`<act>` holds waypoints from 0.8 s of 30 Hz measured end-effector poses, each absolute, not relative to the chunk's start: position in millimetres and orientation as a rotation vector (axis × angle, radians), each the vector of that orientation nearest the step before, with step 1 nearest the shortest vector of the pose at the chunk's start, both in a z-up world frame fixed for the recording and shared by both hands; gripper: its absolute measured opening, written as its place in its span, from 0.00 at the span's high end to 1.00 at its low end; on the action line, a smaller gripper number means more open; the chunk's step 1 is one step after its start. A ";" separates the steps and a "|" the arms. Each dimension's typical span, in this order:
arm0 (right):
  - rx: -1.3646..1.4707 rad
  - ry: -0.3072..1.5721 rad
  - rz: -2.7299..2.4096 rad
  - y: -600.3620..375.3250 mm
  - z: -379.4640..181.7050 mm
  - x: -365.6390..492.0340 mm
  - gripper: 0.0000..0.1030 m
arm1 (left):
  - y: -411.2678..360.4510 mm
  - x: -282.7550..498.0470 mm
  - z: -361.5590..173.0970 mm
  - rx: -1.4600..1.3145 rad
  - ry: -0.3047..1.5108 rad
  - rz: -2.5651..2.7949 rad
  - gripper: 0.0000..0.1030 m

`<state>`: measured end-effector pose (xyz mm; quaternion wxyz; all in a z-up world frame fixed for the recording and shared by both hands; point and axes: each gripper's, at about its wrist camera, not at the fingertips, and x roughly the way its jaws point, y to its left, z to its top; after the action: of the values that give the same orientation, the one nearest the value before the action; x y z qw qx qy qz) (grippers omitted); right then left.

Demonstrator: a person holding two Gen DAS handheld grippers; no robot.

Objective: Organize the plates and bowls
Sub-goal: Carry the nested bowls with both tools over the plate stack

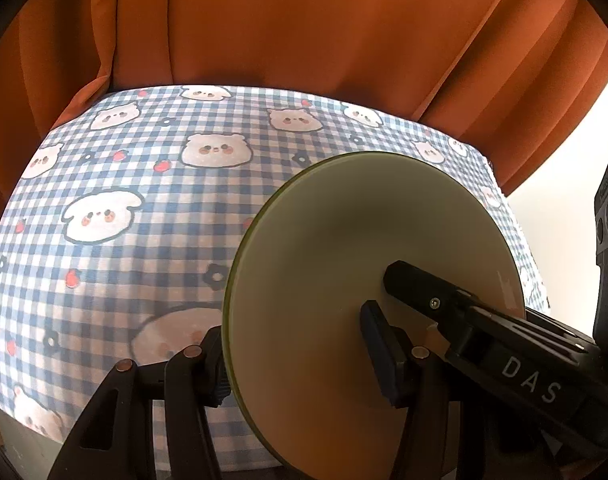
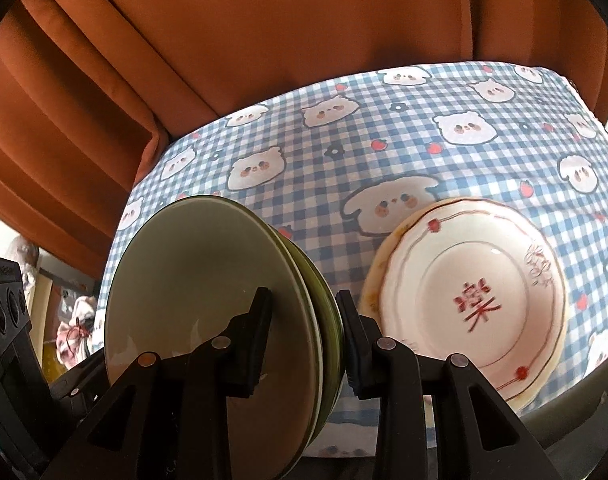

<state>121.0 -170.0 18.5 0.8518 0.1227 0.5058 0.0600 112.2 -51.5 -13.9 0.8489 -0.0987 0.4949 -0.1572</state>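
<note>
A stack of green plates [image 2: 208,292] stands on edge in the air above the checked tablecloth [image 2: 344,148]. My right gripper [image 2: 304,320] is shut on it, one pad on the front face and one behind the rearmost rim. In the left wrist view, the pale inner face of the green plates [image 1: 344,232] fills the lower right, and my left gripper [image 1: 294,344] is shut across the same stack. One finger of the right gripper [image 1: 424,284] lies on that face too. A white plate with a red character [image 2: 476,292] rests on a yellowish plate [image 2: 374,280] on the table.
Orange curtains [image 1: 304,20] hang behind the table's far edge. The blue-checked cloth with bear prints [image 1: 124,200] lies bare to the left of the held plates. A black housing [image 2: 6,304] shows at the far left of the right wrist view.
</note>
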 end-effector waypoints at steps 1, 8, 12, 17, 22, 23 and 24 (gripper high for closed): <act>0.251 1.062 0.133 -174.6 20.0 121.6 0.65 | -58.2 111.4 -12.7 -0.212 1.040 -0.325 0.46; 0.240 1.061 0.158 -214.4 24.7 120.8 0.65 | -95.5 110.6 -11.5 -0.214 1.040 -0.308 0.46; 0.241 1.060 0.161 -234.6 24.8 121.1 0.65 | -115.8 110.6 -12.1 -0.216 1.039 -0.305 0.46; 0.236 1.068 0.165 -260.4 23.3 122.3 0.65 | -140.4 109.8 -15.7 -0.232 1.045 -0.297 0.46; 0.220 1.086 0.168 -283.8 19.5 124.5 0.65 | -164.5 109.7 -23.9 -0.258 1.059 -0.286 0.46; 0.217 1.090 0.168 -287.9 18.2 125.0 0.65 | -167.5 110.1 -25.5 -0.264 1.062 -0.284 0.46; 0.213 1.095 0.169 -292.0 16.8 125.7 0.65 | -170.8 110.7 -27.4 -0.272 1.066 -0.281 0.46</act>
<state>125.7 -292.0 16.8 0.8451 0.1008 0.5189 0.0802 110.7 -170.8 -27.4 0.8432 -0.1286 0.5048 -0.1330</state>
